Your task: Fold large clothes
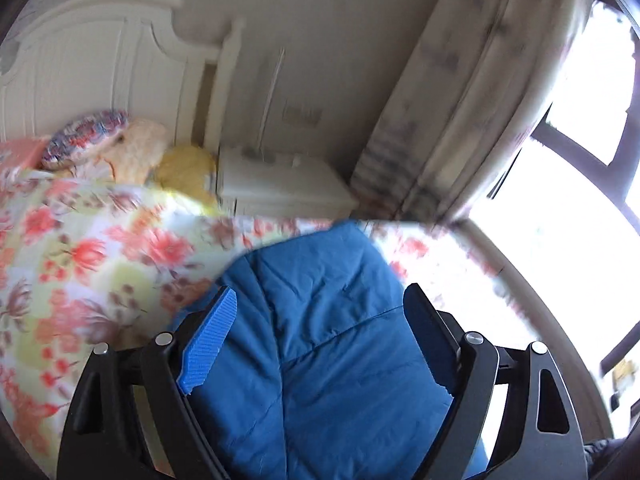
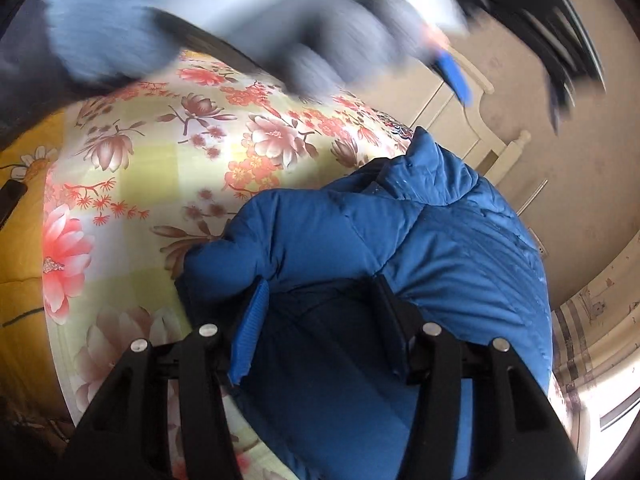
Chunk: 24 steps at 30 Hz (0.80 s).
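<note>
A blue padded jacket (image 1: 320, 320) lies on a floral bedspread (image 1: 80, 248). My left gripper (image 1: 320, 308) hovers over it with its blue-padded fingers (image 1: 210, 340) wide apart and nothing between them. In the right wrist view the jacket (image 2: 420, 240) lies bunched, its hood or collar pointing toward the headboard. My right gripper (image 2: 320, 300) is open just above the jacket's dark inner fold, its fingers (image 2: 250, 328) either side of the fabric without pinching it. The left gripper (image 2: 456, 76) and gloved hand pass blurred across the top of that view.
A white headboard (image 1: 100, 60), pillows (image 1: 88, 136) and a soft toy (image 1: 136, 148) are at the bed's head. A white nightstand (image 1: 280, 180), curtains (image 1: 460, 100) and a bright window (image 1: 560, 200) stand beside the bed. A yellow sheet (image 2: 24, 220) shows at the bed's edge.
</note>
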Each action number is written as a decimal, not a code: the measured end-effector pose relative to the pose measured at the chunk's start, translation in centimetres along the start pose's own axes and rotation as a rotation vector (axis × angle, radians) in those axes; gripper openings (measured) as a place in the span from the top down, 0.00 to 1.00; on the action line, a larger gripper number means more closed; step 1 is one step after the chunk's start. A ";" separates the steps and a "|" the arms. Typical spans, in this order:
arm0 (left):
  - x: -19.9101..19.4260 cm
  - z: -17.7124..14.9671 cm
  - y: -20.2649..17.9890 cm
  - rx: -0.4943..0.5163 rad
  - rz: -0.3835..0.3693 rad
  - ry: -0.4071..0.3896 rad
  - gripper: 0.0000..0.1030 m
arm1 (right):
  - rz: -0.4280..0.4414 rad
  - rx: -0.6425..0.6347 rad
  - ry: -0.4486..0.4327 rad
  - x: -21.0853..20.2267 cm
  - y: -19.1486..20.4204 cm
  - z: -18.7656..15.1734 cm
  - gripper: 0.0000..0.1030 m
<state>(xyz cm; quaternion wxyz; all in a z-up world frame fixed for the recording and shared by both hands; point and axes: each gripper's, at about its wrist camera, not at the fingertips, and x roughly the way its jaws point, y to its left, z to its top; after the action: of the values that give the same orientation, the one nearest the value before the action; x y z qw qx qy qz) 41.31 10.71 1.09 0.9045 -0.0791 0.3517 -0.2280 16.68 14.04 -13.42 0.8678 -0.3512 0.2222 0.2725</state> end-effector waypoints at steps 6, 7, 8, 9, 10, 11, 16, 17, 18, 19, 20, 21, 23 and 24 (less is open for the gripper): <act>8.4 -3.9 7.0 -0.200 0.062 0.100 0.10 | 0.046 0.024 -0.019 -0.2 0.0 -0.4 0.48; 8.0 -4.2 7.5 -0.217 0.080 0.088 0.10 | 0.060 0.024 -0.020 -0.3 -0.2 -0.3 0.48; 8.0 -4.5 7.7 -0.222 0.076 0.083 0.10 | 0.083 0.021 -0.021 -0.6 -0.5 -0.3 0.48; 7.8 -4.8 8.0 -0.227 0.076 0.077 0.10 | 0.157 0.032 -0.012 -1.3 -1.4 -0.1 0.48; 7.7 -4.9 8.1 -0.232 0.079 0.072 0.10 | 0.213 0.051 -0.018 -1.9 -2.2 0.1 0.49; 7.3 -4.9 8.2 -0.239 0.082 0.066 0.10 | 0.291 0.098 -0.059 -3.4 -4.2 0.3 0.50; 7.0 -5.0 7.6 -0.236 0.103 0.058 0.10 | 0.205 0.330 -0.229 -6.6 -16.5 1.1 0.50; 7.1 -4.8 7.5 -0.232 0.109 0.060 0.10 | 0.154 0.367 -0.223 -5.8 -19.9 1.4 0.54; 7.2 -4.8 7.4 -0.227 0.115 0.061 0.10 | 0.139 0.397 -0.205 -4.7 -22.3 1.6 0.57; 7.3 -4.8 7.4 -0.222 0.122 0.061 0.10 | 0.127 0.439 -0.180 -3.1 -25.1 1.9 0.62; 7.2 -4.7 7.2 -0.220 0.127 0.061 0.09 | 0.111 0.467 -0.154 -1.6 -27.0 2.0 0.64; 7.2 -4.7 7.1 -0.216 0.134 0.062 0.09 | 0.087 0.500 -0.103 0.7 -29.5 2.2 0.64; 7.2 -4.7 7.0 -0.208 0.148 0.064 0.08 | 0.116 0.562 -0.015 5.3 -32.6 2.0 0.64; 7.3 -4.7 7.0 -0.202 0.156 0.067 0.08 | 0.150 0.597 0.037 8.2 -33.6 1.5 0.64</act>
<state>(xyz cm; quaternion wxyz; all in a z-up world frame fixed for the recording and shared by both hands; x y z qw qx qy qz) 45.37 13.55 -8.87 0.8947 -0.1344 0.4079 -0.1227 44.28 -2.60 -0.72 0.9058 -0.0681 0.3338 0.2520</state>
